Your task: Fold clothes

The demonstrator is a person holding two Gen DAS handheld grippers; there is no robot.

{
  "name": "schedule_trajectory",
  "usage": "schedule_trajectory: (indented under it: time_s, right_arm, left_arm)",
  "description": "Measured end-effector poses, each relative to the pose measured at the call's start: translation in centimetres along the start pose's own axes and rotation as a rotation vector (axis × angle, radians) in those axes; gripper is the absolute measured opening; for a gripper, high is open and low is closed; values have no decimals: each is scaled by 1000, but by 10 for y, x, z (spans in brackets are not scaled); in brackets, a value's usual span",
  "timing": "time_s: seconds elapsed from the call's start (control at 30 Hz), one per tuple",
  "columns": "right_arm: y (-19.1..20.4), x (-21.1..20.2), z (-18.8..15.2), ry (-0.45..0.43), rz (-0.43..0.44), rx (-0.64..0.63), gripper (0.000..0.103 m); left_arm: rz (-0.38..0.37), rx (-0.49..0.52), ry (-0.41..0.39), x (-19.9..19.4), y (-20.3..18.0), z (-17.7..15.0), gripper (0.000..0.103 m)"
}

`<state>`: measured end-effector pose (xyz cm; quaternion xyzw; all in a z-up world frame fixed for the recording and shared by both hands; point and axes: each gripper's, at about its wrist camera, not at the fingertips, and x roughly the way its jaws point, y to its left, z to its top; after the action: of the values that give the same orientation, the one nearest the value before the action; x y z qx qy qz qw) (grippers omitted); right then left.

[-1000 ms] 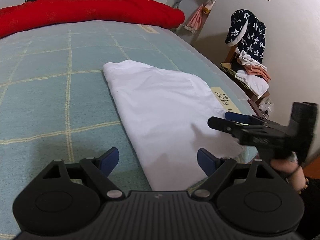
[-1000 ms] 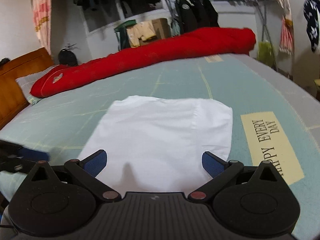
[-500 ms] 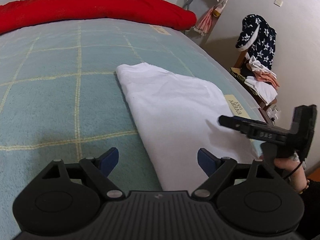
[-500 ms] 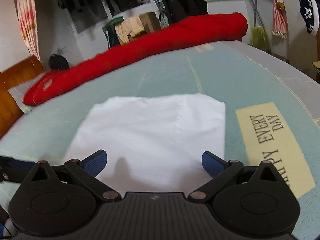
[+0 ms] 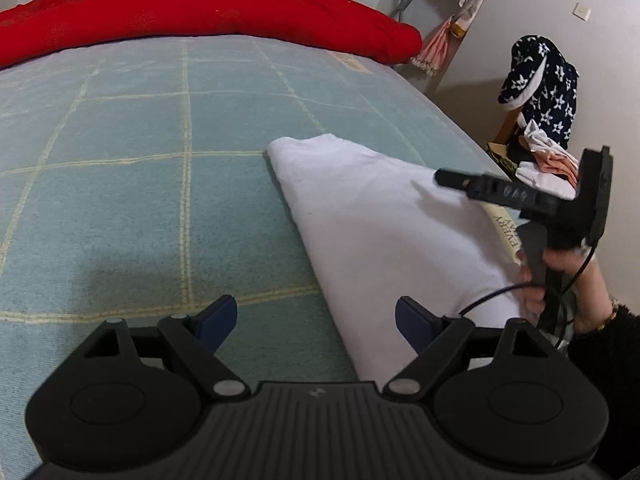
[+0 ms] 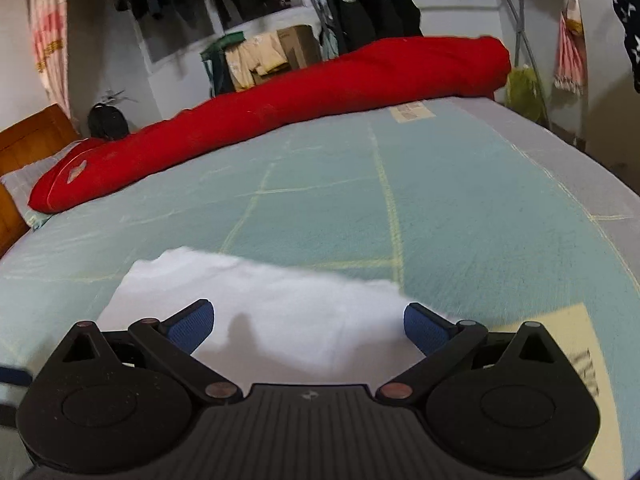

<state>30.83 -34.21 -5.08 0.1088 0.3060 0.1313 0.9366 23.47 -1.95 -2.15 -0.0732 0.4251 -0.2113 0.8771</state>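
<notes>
Left wrist view first: the folded white cotton garment (image 5: 384,232) lies flat on the pale green bedspread with thin yellow grid lines (image 5: 132,200), toward the bed's right side, smooth on top with a rounded, thick fold along its left edge. The left gripper (image 5: 316,316) hangs over the near edge of the bed, blue-padded jaws spread wide with nothing between them; its right pad sits above the garment's near left edge, its left pad above bare bedspread. At the right, a hand (image 5: 560,280) in a dark fuzzy sleeve grips the black handle of the right gripper (image 5: 444,176), whose finger points out over the cloth. Left of the garment the bedspread is open and flat. A long red padded quilt roll (image 5: 200,16) bounds the far side.

Right wrist view now: the same garment (image 6: 260,300) shows as a soft, slightly blurred white rectangle directly ahead. The right gripper (image 6: 308,324) has its jaws wide apart, holding nothing, both blue pads over the near part of the cloth. A cream printed patch (image 6: 560,344) sits just right. Open bedspread (image 6: 460,200) stretches to the red roll (image 6: 320,96).
</notes>
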Motion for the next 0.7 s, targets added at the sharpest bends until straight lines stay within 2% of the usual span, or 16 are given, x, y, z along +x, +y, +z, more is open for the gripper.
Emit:
schedule_trajectory:
  time_s: [0.07, 0.23, 0.4, 0.47, 0.57, 0.7]
  right_arm:
    - [7, -12, 4, -20, 9, -9, 103]
    - [57, -55, -16, -23, 126, -105, 103]
    - [114, -65, -51, 52, 274, -200, 103]
    - [132, -58, -62, 92, 294, -223, 103]
    - [150, -46, -76, 147, 307, -213, 103]
    - [163, -61, -88, 174, 305, -194, 103]
  left_arm:
    - [4, -14, -10, -3, 4, -1, 86]
    - [24, -42, -24, -12, 11, -6, 86]
    - [36, -57, -33, -30, 18, -13, 86]
    - [41, -66, -35, -39, 21, -18, 86]
    - [86, -60, -32, -50, 24, -27, 89]
    - [60, -71, -52, -66, 35, -37, 90]
